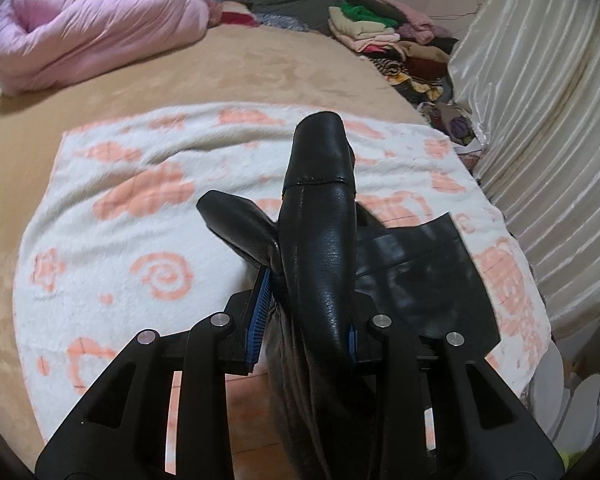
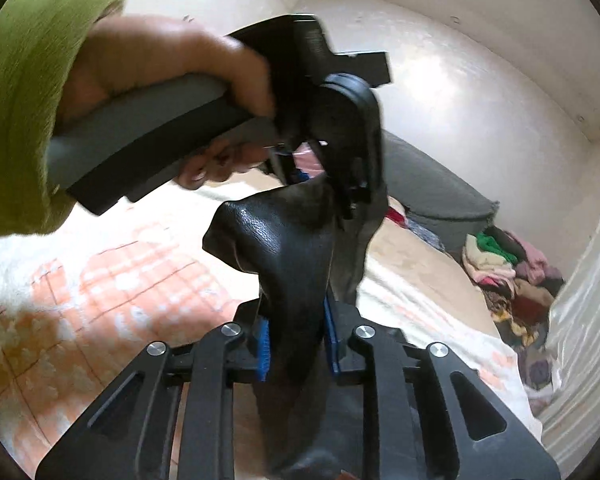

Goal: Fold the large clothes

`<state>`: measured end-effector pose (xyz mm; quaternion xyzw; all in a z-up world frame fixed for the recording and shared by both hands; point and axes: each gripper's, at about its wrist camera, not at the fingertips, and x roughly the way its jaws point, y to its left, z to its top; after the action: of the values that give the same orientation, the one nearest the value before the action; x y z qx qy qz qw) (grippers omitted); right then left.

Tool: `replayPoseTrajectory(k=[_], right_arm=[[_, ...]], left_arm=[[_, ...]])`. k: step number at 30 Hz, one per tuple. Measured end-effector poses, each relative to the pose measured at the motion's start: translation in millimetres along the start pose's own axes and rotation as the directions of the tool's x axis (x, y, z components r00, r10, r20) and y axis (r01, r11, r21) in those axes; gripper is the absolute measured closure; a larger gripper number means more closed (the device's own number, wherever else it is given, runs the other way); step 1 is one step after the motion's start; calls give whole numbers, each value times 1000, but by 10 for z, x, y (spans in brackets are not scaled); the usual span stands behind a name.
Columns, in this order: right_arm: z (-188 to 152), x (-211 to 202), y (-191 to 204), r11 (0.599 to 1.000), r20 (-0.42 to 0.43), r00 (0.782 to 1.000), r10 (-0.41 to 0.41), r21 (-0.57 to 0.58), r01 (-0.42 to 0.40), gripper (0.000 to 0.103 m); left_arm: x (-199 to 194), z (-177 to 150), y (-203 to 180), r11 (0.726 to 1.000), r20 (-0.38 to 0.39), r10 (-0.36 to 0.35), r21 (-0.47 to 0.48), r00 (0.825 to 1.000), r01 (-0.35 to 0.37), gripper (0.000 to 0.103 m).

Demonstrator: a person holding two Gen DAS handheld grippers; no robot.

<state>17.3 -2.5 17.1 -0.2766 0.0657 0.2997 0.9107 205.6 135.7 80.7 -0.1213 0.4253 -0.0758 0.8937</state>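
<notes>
A black leather garment (image 1: 320,208) rises in a fold between the blue pads of my left gripper (image 1: 306,320), which is shut on it. Part of it (image 1: 420,280) hangs flat to the right over a white blanket with orange patterns (image 1: 140,200). In the right wrist view my right gripper (image 2: 296,340) is shut on another fold of the same black garment (image 2: 276,248). Just beyond it, a hand (image 2: 160,52) in a green sleeve holds the left gripper (image 2: 328,184), which pinches the garment's upper edge. Both grippers hold the garment lifted off the blanket (image 2: 100,280).
The blanket lies on a bed with a tan sheet (image 1: 220,72). A rolled pink quilt (image 1: 92,32) sits at the back left, and a pile of folded clothes (image 1: 388,36) at the back right. A cream curtain (image 1: 540,120) runs along the right side.
</notes>
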Motion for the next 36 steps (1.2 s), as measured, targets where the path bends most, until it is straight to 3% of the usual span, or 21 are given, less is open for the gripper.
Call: replayPoseTrajectory(k=[11, 21, 27, 36], right_arm=[[-300, -341, -746, 986, 13, 995, -103, 135, 100, 89], [-766, -302, -1349, 949, -36, 987, -155, 272, 159, 89], [-1003, -268, -1517, 925, -75, 986, -151, 341, 168, 89], [-1222, -209, -1663, 887, -126, 988, -84, 444, 132, 89]], left_arm=[[175, 221, -895, 998, 11, -29, 62, 1000, 28, 76], [587, 260, -1659, 991, -15, -44, 123, 999, 45, 70], [824, 236, -1976, 987, -31, -31, 154, 999, 35, 66], [1086, 214, -2128, 987, -76, -49, 152, 996, 60, 59]])
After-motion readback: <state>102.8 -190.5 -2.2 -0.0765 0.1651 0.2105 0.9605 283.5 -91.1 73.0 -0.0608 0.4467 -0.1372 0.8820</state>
